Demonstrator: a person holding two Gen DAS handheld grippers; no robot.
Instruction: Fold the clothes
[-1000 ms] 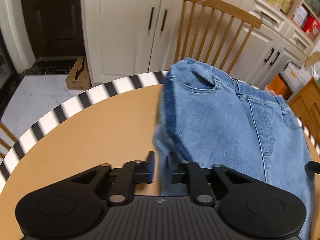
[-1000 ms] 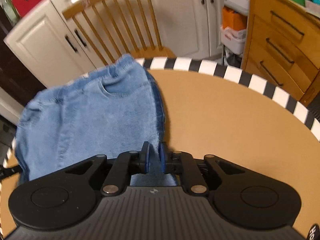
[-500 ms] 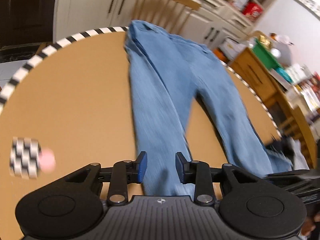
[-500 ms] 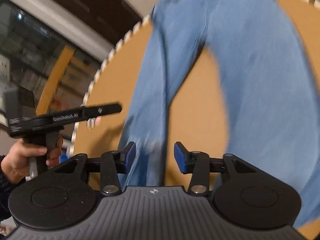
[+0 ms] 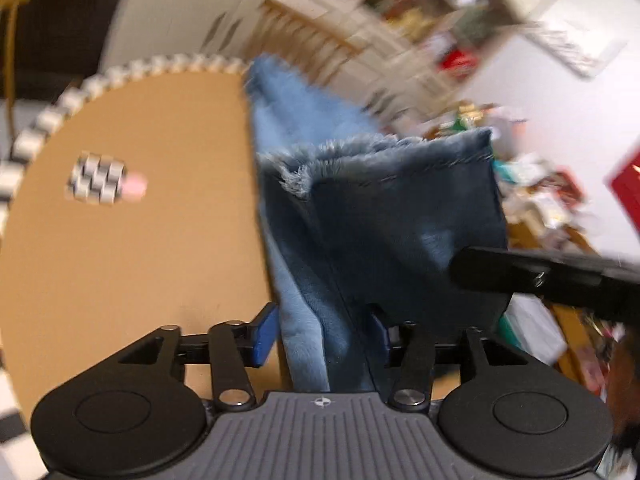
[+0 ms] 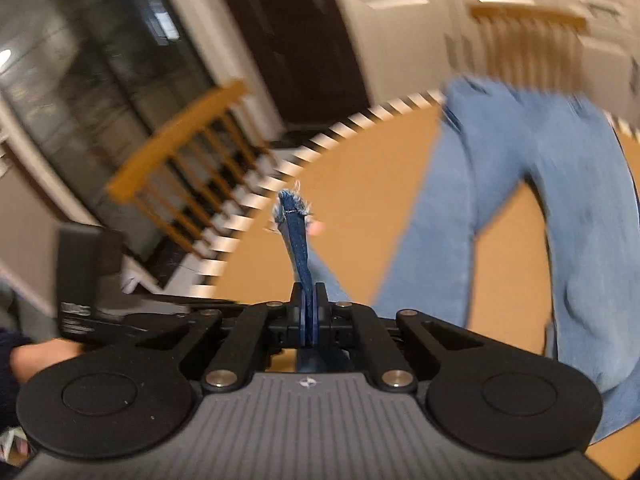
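My right gripper [image 6: 308, 300] has just clamped the jeans [image 6: 520, 208] hem; left gripper [image 5: 320, 332] has been widening, seemingly loose around cloth — fold starting.

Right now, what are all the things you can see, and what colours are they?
jeans: one pair, blue, legs spread on the table, a frayed hem lifted off it
table: one, tan top with a black-and-white striped rim
checkered patch: one, black and white with a pink blob beside it, on the table top
chairs: two, wooden, one at the table's left edge in the right wrist view, one behind the jeans
cupboards: white, along the back wall; count unclear
shelves: cluttered, too blurred to list
left tongs: black with blue pads, open around one jeans leg
right tongs: black, shut on a jeans hem
hand: one, holding the left tongs' handle
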